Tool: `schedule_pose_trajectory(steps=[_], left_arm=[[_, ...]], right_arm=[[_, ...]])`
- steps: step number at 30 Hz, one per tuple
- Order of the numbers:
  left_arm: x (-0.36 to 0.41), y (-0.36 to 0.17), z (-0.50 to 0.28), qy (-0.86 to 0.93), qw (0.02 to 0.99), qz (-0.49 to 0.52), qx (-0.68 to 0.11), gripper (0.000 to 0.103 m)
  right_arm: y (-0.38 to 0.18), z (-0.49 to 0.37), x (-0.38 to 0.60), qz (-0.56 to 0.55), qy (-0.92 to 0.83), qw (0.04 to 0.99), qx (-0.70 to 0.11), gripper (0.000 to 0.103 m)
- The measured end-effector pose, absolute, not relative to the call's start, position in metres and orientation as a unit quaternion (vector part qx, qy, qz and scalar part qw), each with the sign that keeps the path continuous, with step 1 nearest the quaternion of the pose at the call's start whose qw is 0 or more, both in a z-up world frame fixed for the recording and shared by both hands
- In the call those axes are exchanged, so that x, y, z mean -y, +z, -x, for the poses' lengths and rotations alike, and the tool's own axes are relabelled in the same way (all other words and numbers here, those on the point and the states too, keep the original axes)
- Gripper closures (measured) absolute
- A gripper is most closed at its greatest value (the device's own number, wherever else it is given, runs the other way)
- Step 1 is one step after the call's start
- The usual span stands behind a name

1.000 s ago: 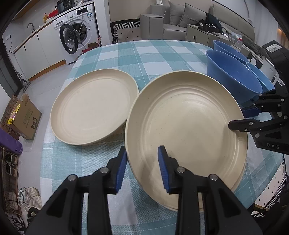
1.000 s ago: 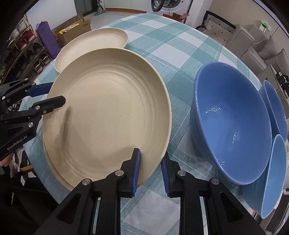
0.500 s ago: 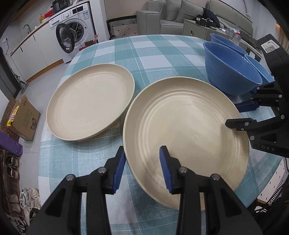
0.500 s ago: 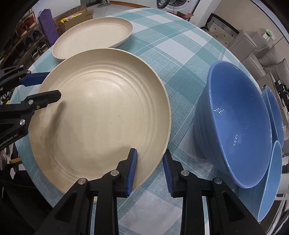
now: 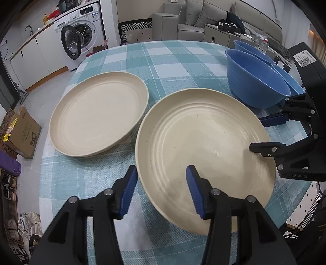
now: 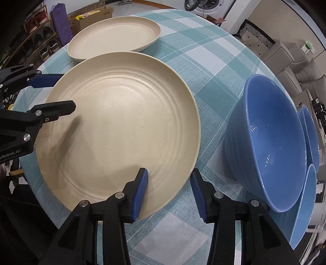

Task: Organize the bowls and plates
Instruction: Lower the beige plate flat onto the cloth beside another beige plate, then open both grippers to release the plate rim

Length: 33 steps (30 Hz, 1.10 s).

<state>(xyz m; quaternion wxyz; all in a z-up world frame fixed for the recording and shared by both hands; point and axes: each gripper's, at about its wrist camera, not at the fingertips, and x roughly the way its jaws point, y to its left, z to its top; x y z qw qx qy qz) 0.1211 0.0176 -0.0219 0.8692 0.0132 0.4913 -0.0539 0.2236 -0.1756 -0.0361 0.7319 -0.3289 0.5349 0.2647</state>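
A large cream plate (image 5: pixel 203 146) lies on the checked tablecloth; it also shows in the right wrist view (image 6: pixel 122 130). My left gripper (image 5: pixel 161 191) is open, its jaws astride the plate's near-left rim. My right gripper (image 6: pixel 169 191) is open astride the rim on the opposite side. A second cream plate (image 5: pixel 97 114) lies further left, also seen in the right wrist view (image 6: pixel 114 36). Three blue bowls (image 6: pixel 275 142) stand in a cluster on the right of the table, the big one (image 5: pixel 254 79) nearest the plate.
The round table (image 5: pixel 173 55) has a teal and white cloth; its edge runs close below both grippers. A washing machine (image 5: pixel 79 38), a cardboard box (image 5: pixel 20 134) and a sofa (image 5: pixel 193 18) stand beyond it.
Both grippers have opened wider around the plate's rim. The large plate has come down and away from the second plate, which it overlapped before, and now lies apart from it.
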Motion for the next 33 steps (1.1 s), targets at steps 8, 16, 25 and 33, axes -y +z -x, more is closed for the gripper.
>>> schedule_pose_trajectory(steps=[8,16,25,33], left_arm=[[-0.031,-0.006,-0.112,-0.047,0.883,0.0,-0.468,0.046],[-0.053,0.012,-0.106,-0.025,0.898,0.022,-0.438,0.01],[-0.076,0.033,-0.107,-0.001,0.913,0.051,-0.404,0.0],[-0.096,0.051,-0.107,0.027,0.928,0.075,-0.363,0.0]], right_arm=[[-0.015,-0.225,0.18,0.291,0.288,0.749,-0.521,0.045],[0.01,-0.22,0.174,0.239,0.33,0.761,-0.505,0.026],[0.033,-0.232,0.174,0.186,0.329,0.789,-0.484,0.014],[0.06,-0.246,0.179,0.128,0.325,0.815,-0.462,0.008]])
